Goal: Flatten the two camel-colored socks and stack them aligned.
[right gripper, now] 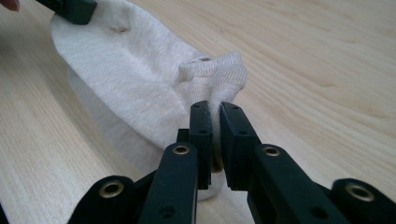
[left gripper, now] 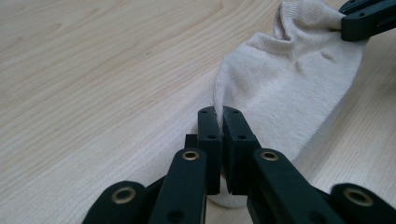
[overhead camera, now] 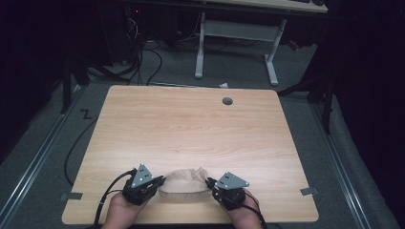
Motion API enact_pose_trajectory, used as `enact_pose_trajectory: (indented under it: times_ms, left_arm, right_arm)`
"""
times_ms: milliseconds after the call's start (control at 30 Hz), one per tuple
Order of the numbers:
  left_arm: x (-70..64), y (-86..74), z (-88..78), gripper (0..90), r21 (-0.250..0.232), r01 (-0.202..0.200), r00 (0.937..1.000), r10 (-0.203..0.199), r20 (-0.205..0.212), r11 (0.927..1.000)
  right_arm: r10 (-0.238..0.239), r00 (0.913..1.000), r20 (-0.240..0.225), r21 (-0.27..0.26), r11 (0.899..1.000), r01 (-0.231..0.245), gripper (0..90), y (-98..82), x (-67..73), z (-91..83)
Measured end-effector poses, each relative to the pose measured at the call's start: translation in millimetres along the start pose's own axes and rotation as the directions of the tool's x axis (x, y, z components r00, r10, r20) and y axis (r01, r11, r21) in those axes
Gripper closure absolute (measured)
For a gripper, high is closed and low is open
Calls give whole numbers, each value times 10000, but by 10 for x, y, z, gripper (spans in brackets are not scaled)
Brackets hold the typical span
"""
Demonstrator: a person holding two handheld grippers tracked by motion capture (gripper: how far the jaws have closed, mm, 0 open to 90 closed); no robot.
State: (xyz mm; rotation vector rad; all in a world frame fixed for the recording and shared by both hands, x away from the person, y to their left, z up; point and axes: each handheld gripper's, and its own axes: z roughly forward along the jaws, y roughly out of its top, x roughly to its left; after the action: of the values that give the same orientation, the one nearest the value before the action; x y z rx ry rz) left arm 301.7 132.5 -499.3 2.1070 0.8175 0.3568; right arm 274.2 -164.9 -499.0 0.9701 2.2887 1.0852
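1. From the high view we see a sock [overhead camera: 184, 183] stretched between our two grippers near the table's [overhead camera: 191, 124] front edge, the left gripper [overhead camera: 160, 180] at one end and the right gripper [overhead camera: 209, 181] at the other.
2. The left gripper view adds what the high view cannot: the left gripper [left gripper: 219, 116] has its jaws pressed nearly together on a fold of the sock [left gripper: 289, 88], the cloth running up and away from the jaw tips to the right gripper [left gripper: 348, 25] at the far end.
3. The right gripper view shows the right gripper [right gripper: 214, 109] closed on the sock [right gripper: 140, 84] just below its bunched cuff, which stands up right beyond the tips; the left gripper [right gripper: 70, 9] pinches the far end.
4. Only the high view takes in our hands, a grey grommet [overhead camera: 228, 101] far ahead of the grippers, and a white desk frame [overhead camera: 236, 40] on the floor beyond.
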Motion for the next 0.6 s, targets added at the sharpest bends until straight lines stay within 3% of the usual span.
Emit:
enact_pose_trajectory:
  times_ms: [267,433,500,600]
  left_arm:
    - [-63,-51,85,865,489,-282,9996,283,-22,9984]
    - [-68,-79,127,857,657,-46,10000,45,21,9978]
    - [-88,-99,155,846,662,310,9995,-313,36,9973]
    - [-88,-102,157,797,610,413,9991,-413,-4,9973]
  right_arm:
    - [-48,9998,-182,516,9986,57,835,-86,42,39]
    - [37,9995,-306,803,9968,-12,830,-146,46,68]
    - [2,9995,-331,921,9957,29,823,-152,41,88]
    - [70,9995,-305,920,9957,-41,784,-156,28,99]
